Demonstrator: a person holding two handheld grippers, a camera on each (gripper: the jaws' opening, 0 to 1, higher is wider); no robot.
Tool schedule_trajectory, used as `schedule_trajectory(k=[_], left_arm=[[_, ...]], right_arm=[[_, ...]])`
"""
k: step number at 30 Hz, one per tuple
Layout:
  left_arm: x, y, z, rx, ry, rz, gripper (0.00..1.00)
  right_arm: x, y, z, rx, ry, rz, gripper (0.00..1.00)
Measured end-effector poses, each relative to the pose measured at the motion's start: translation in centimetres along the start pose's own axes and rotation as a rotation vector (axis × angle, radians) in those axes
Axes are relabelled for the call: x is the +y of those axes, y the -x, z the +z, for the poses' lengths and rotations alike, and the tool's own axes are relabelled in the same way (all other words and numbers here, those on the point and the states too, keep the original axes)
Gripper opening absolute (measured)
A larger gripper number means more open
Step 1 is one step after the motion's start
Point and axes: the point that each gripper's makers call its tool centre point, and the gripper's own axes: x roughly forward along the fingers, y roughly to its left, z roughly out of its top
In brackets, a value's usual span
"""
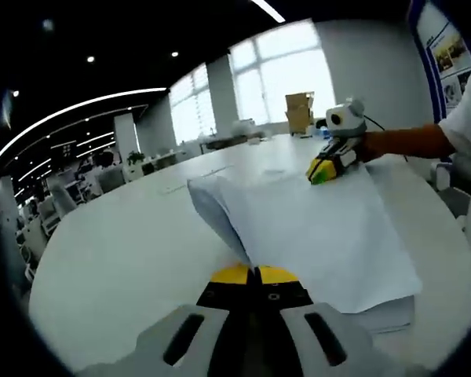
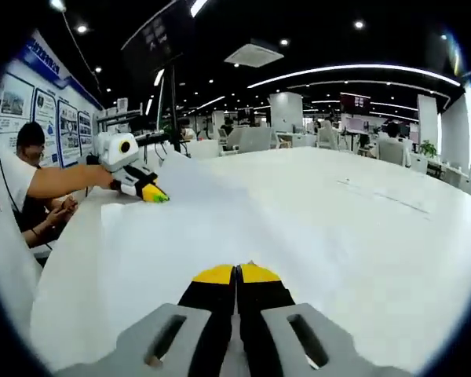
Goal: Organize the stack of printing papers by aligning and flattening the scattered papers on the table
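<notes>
— Where are you in the job?

— Mid-alignment, I'd say. My left gripper (image 1: 255, 274) is clenched on the near edge of the paper stack (image 1: 330, 236), and my right gripper (image 2: 237, 272) is clenched on the opposite edge; the papers lie on the white table (image 1: 125, 251), top sheets fanned out of square.

— Next?

— Probably nudging both edges inward until the sheets line up, then pressing them flat. Gently, or the top sheets buckle.

— Any writing?

— Wall posters (image 2: 43, 110), too blurred to read.
</notes>
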Motion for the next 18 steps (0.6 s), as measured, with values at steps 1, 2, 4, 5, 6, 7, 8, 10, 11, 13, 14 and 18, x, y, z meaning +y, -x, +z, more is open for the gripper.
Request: schedule_trajectory(k=[1,2,4,5,6,7,8,10,11,13,14,18], left_arm=[[-0.2,0.0,0.0,-0.002,0.027,-0.030,0.05],[-0.1,-0.1,0.0,0.001,0.042,-0.041,0.05],[0.1,-0.2,0.0,0.004,0.023,-0.045,0.05],[0.2,-0.3,0.0,0.005,0.024,-0.051,0.05],[0.4,-0.4,0.0,0.005,0.034,-0.059,0.05],[0.5,-0.5,0.0,0.005,0.042,-0.064,0.06],[0.7,-0.7,0.0,0.005,0.041,-0.063,0.06],[0.2,-0.8,0.2,0.005,0.013,-0.043,0.06],[0.4,-0.9,0.3,0.005,0.022,-0.035,0.07],[1.1,-0.6,0.3,-0.013,0.110,-0.030,0.13],[1.6,-0.4,0.3,-0.016,0.123,-0.015,0.19],[6.1,3.4,2.7,-0.087,0.144,0.153,0.22]], right_arm=[[-0.1,0.1,-0.1,0.007,-0.004,0.001,0.00],[0.0,0.2,-0.2,0.010,-0.002,0.001,0.00],[0.2,0.2,-0.6,0.026,0.011,0.003,0.00],[-0.1,0.3,-0.6,0.021,0.011,0.002,0.00],[-0.1,0.3,-0.6,0.021,0.012,0.002,0.00],[-0.1,0.3,-0.6,0.020,0.003,0.002,0.00],[-0.1,0.3,-0.6,0.023,-0.028,-0.004,0.00],[0.1,0.3,-0.6,0.024,-0.015,-0.011,0.00],[0.2,0.4,-0.6,0.024,-0.018,-0.018,0.00],[0.1,0.4,-0.6,0.018,-0.020,-0.023,0.00],[0.1,0.4,-0.6,0.016,-0.026,-0.024,0.00],[-0.1,0.4,-0.6,0.011,-0.041,-0.020,0.00]])
